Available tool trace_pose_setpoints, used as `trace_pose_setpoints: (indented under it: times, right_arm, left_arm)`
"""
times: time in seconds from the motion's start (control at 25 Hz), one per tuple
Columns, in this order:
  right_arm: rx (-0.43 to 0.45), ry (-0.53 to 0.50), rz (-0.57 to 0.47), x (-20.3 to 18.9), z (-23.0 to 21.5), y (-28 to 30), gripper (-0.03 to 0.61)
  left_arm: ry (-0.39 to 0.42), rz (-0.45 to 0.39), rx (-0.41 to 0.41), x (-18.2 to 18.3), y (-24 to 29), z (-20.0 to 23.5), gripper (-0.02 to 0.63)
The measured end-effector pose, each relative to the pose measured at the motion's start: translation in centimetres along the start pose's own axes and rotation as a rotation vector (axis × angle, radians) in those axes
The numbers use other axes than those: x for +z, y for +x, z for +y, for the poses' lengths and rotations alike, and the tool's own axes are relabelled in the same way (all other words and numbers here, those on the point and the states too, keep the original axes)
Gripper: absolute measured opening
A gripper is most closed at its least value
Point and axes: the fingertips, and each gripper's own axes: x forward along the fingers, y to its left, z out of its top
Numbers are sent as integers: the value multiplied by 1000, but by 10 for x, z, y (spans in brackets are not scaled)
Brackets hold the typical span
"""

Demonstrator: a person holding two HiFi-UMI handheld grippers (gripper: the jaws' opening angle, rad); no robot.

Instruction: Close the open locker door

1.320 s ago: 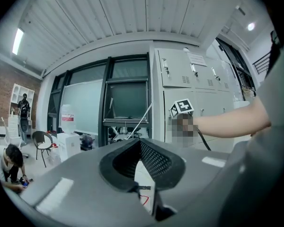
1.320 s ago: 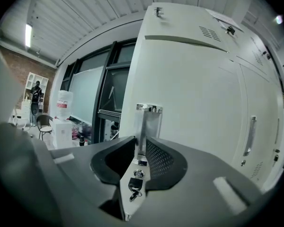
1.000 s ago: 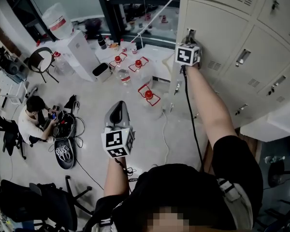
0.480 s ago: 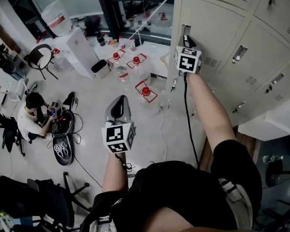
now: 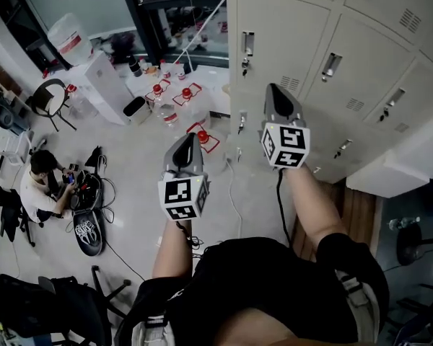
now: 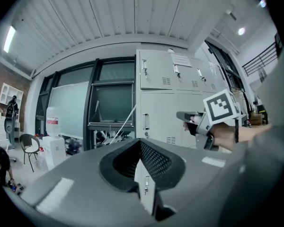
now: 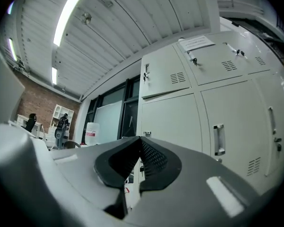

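Locker door (image 5: 285, 38) sits flush in the left column of the lockers (image 5: 368, 71), handle (image 5: 247, 45) at its left edge. It looks closed, level with its neighbours. Right gripper (image 5: 274, 92) hangs near the front of the lockers, lower than that door and touching nothing; its jaws are together and empty. Left gripper (image 5: 189, 141) is held out over the floor (image 5: 130, 164), well apart from the lockers. Its jaws also meet at the tips, with nothing between them.
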Motion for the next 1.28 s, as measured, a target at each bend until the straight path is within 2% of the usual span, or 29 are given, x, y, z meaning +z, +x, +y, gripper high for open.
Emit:
trace_pose_setpoints:
  times: [0.2,0.44,1.28]
  right_arm:
    - [-6,-5,17,-15,-3,-59,9]
    - [21,10,53,-31,-2,-90,9]
    - [46,18,64,-26,19,-104,9]
  left_arm:
    - [-5,22,-51,-3,1,-39,0]
    - [7,-5,-89,2,-2,-67,0]
    - [5,-20,-112,8,-12,-67,0]
